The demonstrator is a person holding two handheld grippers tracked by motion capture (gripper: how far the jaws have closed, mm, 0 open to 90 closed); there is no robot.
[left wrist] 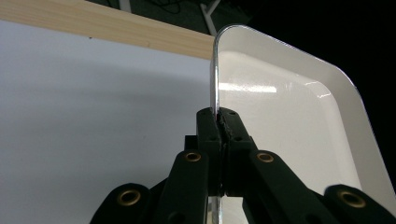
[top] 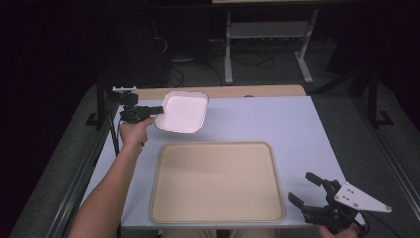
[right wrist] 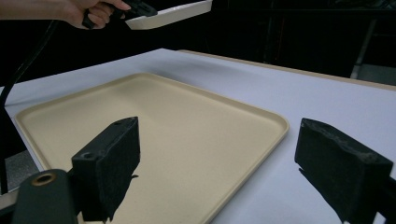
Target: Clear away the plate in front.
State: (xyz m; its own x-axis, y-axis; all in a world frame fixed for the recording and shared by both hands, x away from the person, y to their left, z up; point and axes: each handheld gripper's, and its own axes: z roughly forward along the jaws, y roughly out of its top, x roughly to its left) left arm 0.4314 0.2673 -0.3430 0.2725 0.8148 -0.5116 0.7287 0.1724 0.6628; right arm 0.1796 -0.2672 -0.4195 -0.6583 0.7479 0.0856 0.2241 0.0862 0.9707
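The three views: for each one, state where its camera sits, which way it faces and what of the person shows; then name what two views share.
High view: above the table, looking forward and down on the beige tray; forearm, both grippers.
Left gripper view: on the left gripper, jaws clamping the white dish's rim.
Right gripper view: on the open right gripper, facing across the tray; a hand.
All share the dish.

I see open white tabletop (top: 297, 129) right of the flat beige plastic tray (top: 171, 208); nothing blocks passage there.

high view: overhead, far | gripper views: low, close | shared: tray (top: 218, 210)
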